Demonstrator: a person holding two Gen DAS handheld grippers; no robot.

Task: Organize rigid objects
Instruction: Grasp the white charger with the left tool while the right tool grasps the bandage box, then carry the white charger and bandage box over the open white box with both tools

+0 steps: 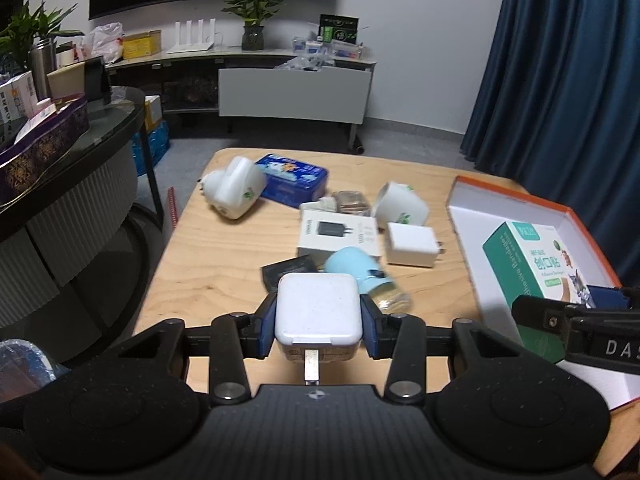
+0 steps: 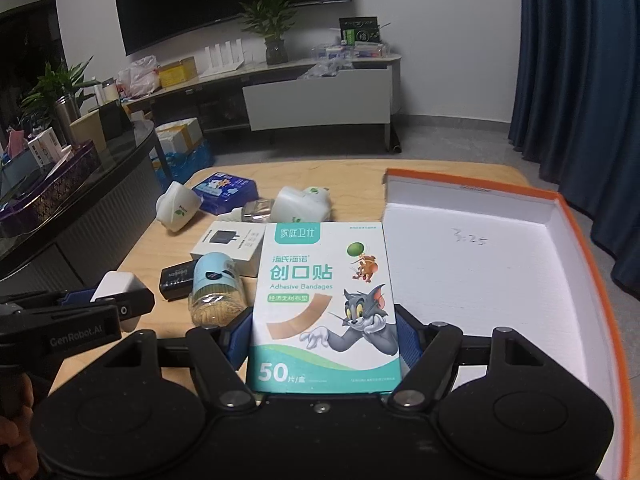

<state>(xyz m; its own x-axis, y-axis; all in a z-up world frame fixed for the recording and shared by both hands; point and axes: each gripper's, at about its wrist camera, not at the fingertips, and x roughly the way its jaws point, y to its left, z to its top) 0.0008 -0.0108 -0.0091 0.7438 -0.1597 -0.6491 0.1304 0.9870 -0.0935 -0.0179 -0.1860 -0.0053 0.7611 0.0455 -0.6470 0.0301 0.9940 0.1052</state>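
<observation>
My left gripper [image 1: 318, 322] is shut on a white charger plug [image 1: 316, 300], held above the wooden table [image 1: 224, 264] with its prongs pointing back at the camera. My right gripper [image 2: 324, 338] is shut on a green-and-white bandage box [image 2: 324, 280], its blue pads [image 2: 406, 338] pressing on the box's sides. The box hangs over the left part of a white tray with an orange rim [image 2: 472, 182]. In the left wrist view the bandage box [image 1: 532, 264] and the right gripper [image 1: 580, 320] show over that tray [image 1: 472, 216].
On the table lie a white charger carton [image 1: 340, 236], a second white plug [image 1: 410, 244], a blue-capped toothpick jar [image 1: 356, 268], a black item [image 1: 288, 270], a blue tin [image 1: 294, 178] and two white plug-in devices [image 1: 236, 192]. A dark counter [image 1: 80, 184] stands to the left.
</observation>
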